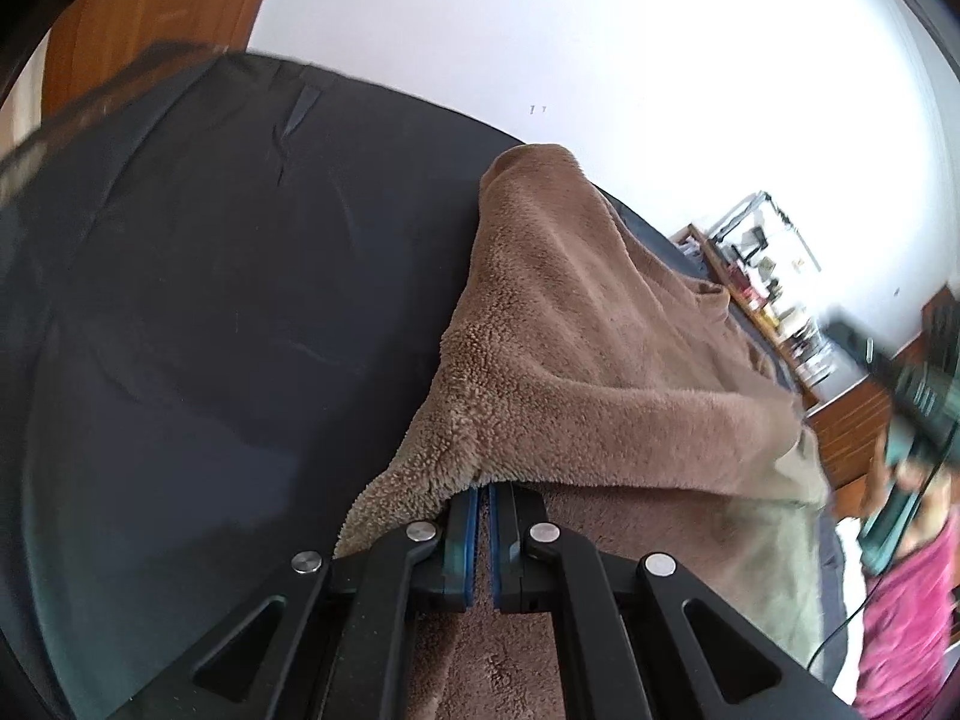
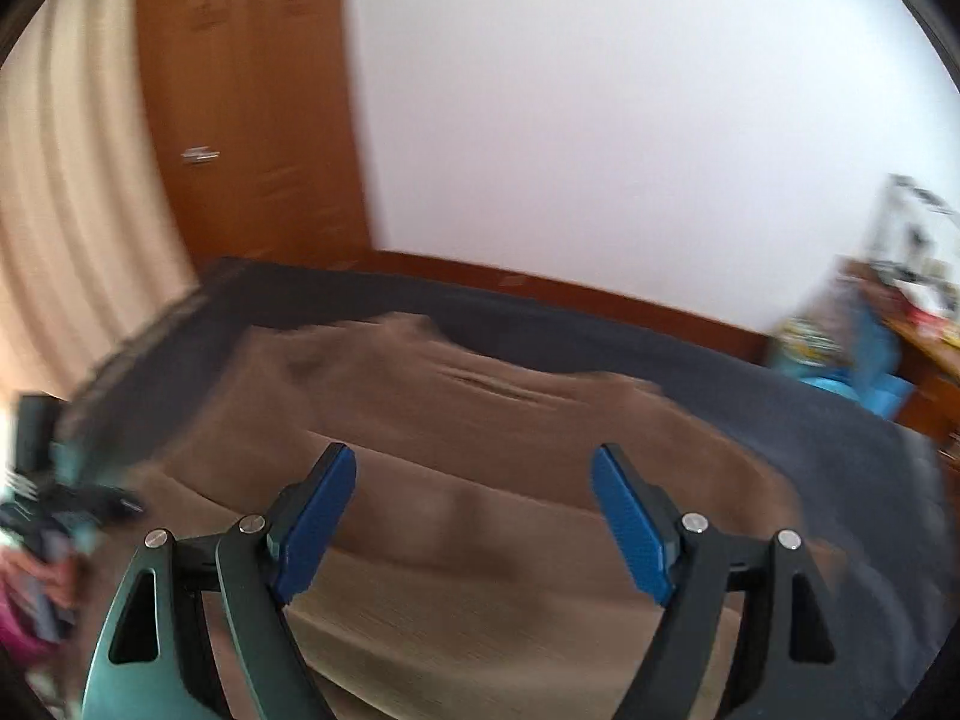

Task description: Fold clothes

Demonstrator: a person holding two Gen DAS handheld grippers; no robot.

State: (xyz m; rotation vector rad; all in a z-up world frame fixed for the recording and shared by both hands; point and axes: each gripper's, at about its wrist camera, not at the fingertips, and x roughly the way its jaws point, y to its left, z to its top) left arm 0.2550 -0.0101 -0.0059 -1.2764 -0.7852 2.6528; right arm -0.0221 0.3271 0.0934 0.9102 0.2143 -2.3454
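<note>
On the bed (image 1: 180, 300), my left gripper (image 1: 483, 495) is pinching the brown fleece (image 1: 570, 330); right gripper (image 2: 474, 468), jaws spread, is risking a lopsided, slipping fold.

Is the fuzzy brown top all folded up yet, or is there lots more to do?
Not yet. One fold looks started: a flap of the brown top lies lifted over the rest on the dark bed cover. The left gripper is pinching its edge right now. The right gripper is open and holding nothing. The top still looks wide and spread, so more folds remain.
</note>
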